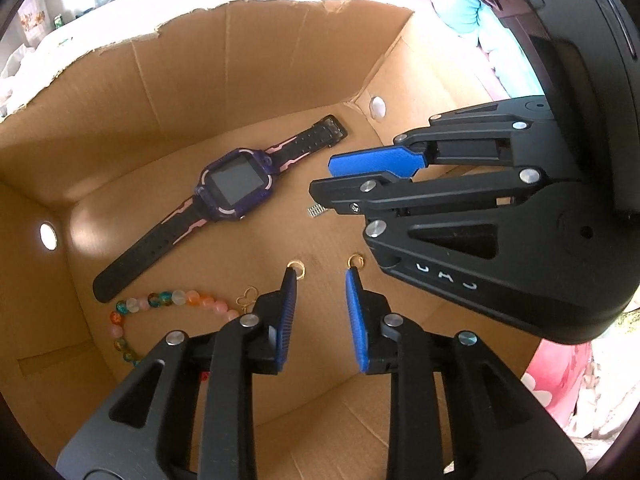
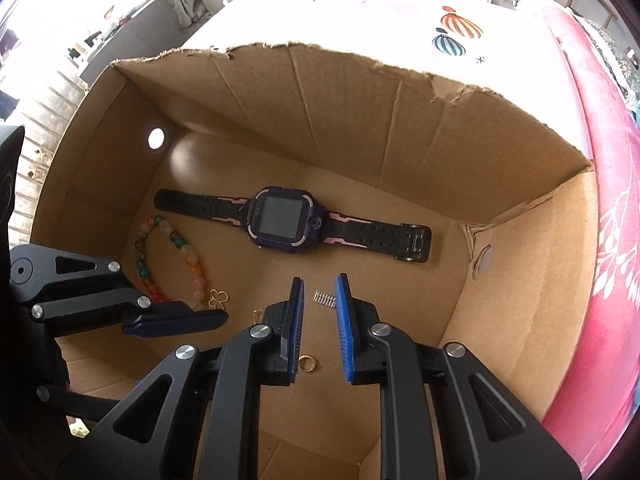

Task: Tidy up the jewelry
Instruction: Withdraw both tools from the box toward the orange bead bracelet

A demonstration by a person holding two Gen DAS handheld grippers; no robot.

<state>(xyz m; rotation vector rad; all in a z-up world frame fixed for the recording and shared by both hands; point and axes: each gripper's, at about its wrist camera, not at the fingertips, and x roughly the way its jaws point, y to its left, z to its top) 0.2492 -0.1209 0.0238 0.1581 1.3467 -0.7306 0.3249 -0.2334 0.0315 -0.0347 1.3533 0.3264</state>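
Both grippers hang open over the jewelry inside the cardboard box.

From left to right lie the bead bracelet, the watch, two gold rings and a tiny silver piece. The left gripper is half open, empty, between the rings. The right gripper is also open and empty, near the silver piece. The small items could slip from the pads.

Bare floor of the torn brown cardboard box lies right of the purple-faced black-strapped watch; box walls hem it in.
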